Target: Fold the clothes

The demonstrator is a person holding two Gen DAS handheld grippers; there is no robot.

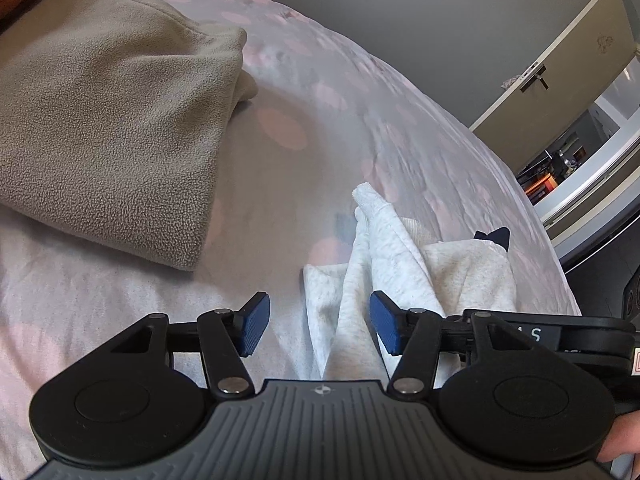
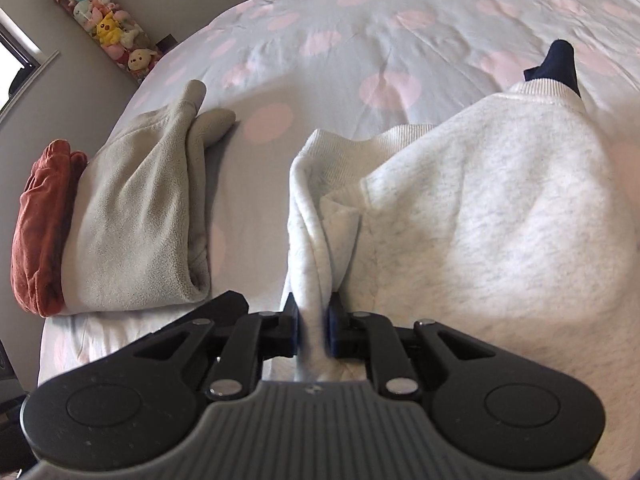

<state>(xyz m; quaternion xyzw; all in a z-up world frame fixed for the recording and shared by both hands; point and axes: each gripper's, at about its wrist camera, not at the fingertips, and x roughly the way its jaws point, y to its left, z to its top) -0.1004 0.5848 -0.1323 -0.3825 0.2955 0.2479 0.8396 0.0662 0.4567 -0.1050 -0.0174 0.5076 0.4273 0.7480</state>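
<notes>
— Step in hand? Mid-fold on the pale grey sweatshirt (image 2: 480,208), bunched near the bed (image 2: 360,12) edge; right gripper (image 2: 313,330) clenched on its gathered fold, left gripper (image 1: 318,326) released, hovering over it.

— Next? Probably laying the fold flat. Count: one beige fleece (image 2: 136,216) folded, one rust garment (image 2: 40,224), one navy scrap (image 2: 558,62).

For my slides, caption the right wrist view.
Right gripper pinches a fold of the light grey sweatshirt on the dotted bedspread, beside a folded beige fleece.
</notes>
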